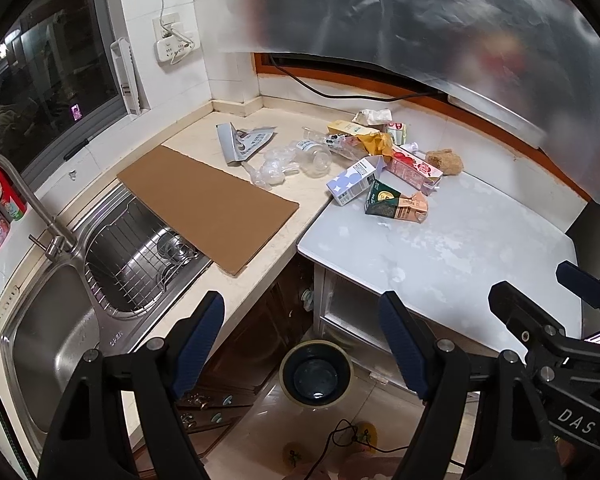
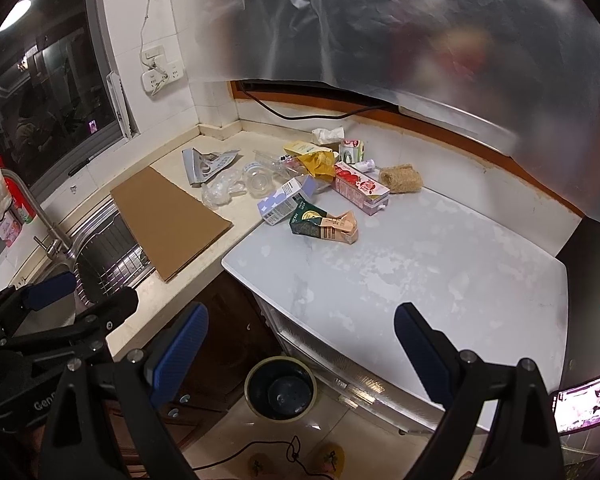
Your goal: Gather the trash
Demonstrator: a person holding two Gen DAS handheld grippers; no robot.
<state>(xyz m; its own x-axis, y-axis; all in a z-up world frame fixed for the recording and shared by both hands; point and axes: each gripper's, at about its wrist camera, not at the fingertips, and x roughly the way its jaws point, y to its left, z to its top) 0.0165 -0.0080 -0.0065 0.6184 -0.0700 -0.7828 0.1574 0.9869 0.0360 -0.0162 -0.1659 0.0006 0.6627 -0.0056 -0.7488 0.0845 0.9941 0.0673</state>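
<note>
Kitchen counter meets a white table strewn with cartons; both tools, left and right, spread empty.

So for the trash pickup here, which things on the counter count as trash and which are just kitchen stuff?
Trash to collect:
- green and orange carton
- white and purple carton
- red and pink carton
- yellow wrapper
- clear plastic bottle
- crumpled clear plastic
- torn silver pouch

Just lying about:
- cardboard sheet
- sink
- faucet
- power strip
- floor pot

Black left gripper, ribbed blue fingers, silver screws, white "DAS" lettering
</note>
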